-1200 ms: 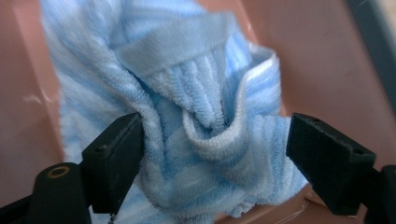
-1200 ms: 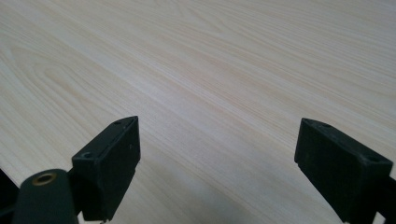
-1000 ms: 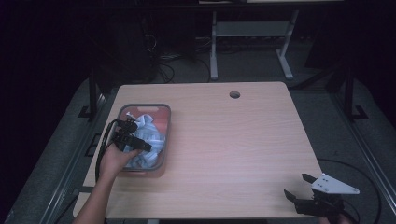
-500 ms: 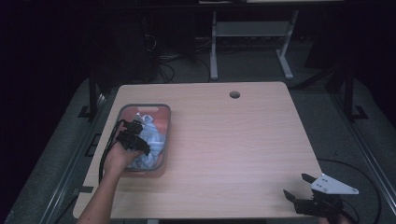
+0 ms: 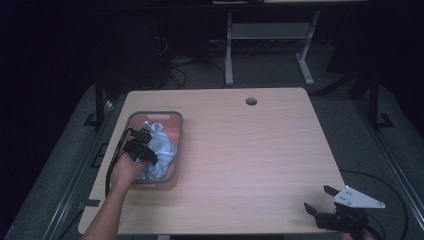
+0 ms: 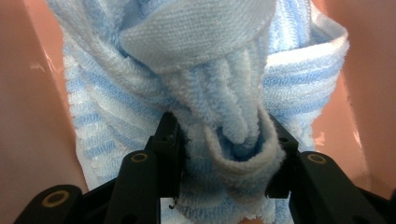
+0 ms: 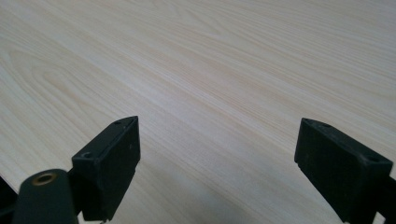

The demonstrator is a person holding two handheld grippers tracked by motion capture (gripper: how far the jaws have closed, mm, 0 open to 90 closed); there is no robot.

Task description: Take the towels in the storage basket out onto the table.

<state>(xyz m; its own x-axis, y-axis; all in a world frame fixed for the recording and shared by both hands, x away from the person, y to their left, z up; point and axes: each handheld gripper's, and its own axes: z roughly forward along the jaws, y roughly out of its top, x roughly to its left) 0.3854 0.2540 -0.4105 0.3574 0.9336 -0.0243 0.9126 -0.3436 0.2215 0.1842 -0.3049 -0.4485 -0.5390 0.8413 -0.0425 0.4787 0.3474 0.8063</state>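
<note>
We see left gripper (image 6: 224, 154) down inside pink bin (image 5: 176, 131) at left of worktop (image 5: 260, 155); its jaws have just been closing, now pinch bunched fold of blue-striped towel (image 6: 205, 84) between them. Rest of towel spreads beyond jaws; bin walls close on both sides. Right gripper (image 7: 217, 163): jaws wide, nothing between, bare worktop ahead, near front right corner
</note>
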